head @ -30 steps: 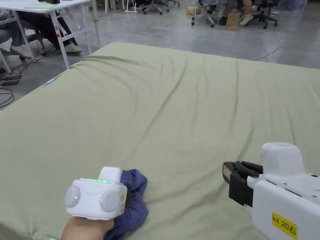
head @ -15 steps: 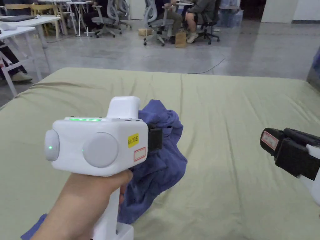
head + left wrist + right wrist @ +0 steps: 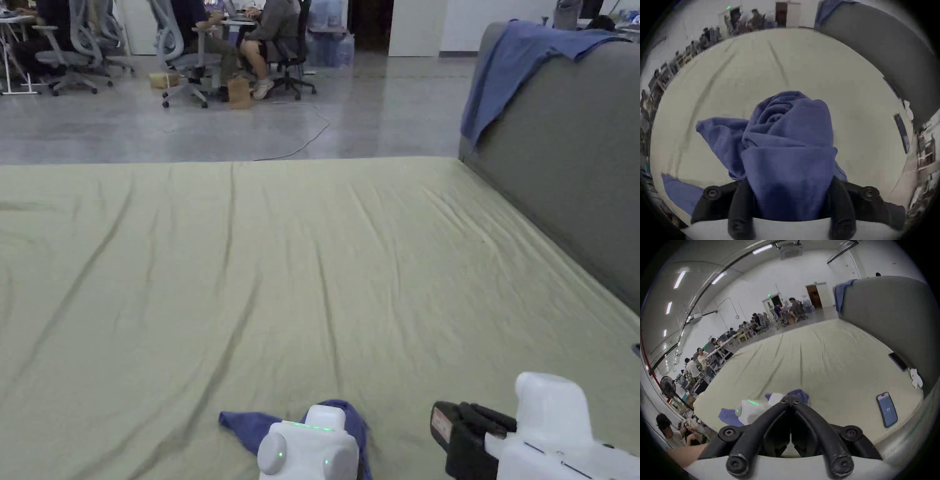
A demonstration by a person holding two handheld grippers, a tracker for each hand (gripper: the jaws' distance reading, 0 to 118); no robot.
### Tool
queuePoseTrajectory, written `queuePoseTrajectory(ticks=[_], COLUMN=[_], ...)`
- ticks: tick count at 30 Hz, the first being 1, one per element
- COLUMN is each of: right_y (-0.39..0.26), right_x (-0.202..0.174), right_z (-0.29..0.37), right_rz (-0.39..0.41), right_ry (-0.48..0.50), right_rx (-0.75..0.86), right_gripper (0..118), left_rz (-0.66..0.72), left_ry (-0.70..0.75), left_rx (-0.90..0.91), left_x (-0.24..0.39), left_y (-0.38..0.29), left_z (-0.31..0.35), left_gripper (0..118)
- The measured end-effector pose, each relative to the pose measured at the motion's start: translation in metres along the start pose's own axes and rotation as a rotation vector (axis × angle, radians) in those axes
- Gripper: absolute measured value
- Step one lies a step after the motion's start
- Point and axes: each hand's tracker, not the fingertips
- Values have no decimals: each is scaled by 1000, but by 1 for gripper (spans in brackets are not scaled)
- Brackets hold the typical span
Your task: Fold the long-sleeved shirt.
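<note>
L gripper [image 3: 789,191]: we see jaws clamped on bunched blue shirt [image 3: 786,138], near edge of green sheet [image 3: 312,250].
R gripper [image 3: 790,400]: jaws closed, empty.

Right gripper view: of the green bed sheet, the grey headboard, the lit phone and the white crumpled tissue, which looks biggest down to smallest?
1. Green bed sheet
2. Grey headboard
3. Lit phone
4. White crumpled tissue

The phone lies nearer the camera than the tissue, so their true sizes may differ less than they appear.
</note>
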Motion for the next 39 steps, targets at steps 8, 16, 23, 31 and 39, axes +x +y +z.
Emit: queuePoseTrajectory(ticks=[8, 16, 23, 31, 39], right_y=[-1, -2, -5, -2, 37], right_x=[1, -10, -21, -16, -5], right_z=[3, -5, -21, -46, -116], right_rz=[10, 17, 39, 26, 69], right_ry=[14, 39, 59, 41, 10], right_rx=[-5, -10, -50, -86, -133], right_gripper=[0, 0, 0, 0, 0], left_rz=[87, 192, 238, 84, -58], left_ry=[-103, -38, -42, 163, 1], left_rx=[249, 232, 223, -202, -181], left_x=[-44, -87, -132, -158, -141], left_y=[13, -96, -91, -55, -48], left_z=[120, 194, 187, 28, 42], left_gripper=[110, 0, 23, 116, 5])
